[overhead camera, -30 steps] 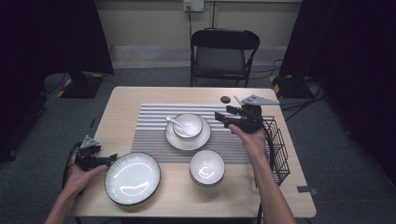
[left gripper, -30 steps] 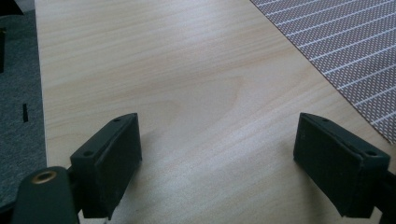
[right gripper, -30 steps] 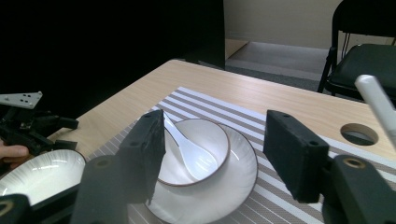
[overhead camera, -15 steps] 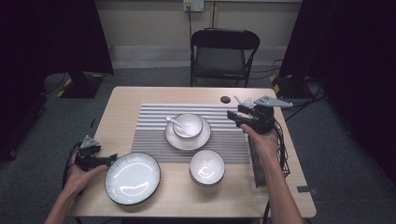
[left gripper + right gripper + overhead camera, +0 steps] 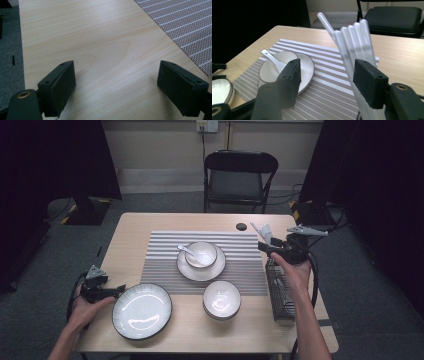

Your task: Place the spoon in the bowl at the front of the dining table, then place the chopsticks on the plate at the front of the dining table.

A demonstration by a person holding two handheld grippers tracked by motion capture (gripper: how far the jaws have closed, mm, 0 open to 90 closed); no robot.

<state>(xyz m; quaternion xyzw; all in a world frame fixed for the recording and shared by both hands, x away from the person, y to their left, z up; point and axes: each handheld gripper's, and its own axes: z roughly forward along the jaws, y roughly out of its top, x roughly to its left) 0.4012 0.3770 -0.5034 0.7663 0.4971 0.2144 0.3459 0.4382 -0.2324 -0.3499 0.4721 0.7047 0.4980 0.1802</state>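
Chopsticks (image 5: 352, 45): white, markings unreadable, between the right gripper's (image 5: 325, 82) wide jaws.
Left gripper (image 5: 122, 82): wide, at seven o'clock.

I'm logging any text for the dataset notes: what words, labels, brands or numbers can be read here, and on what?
None can be read.
The white spoon handles in the right gripper view carry small grey marks, too blurred to read.
The bowls, plates and striped mat show no writing.
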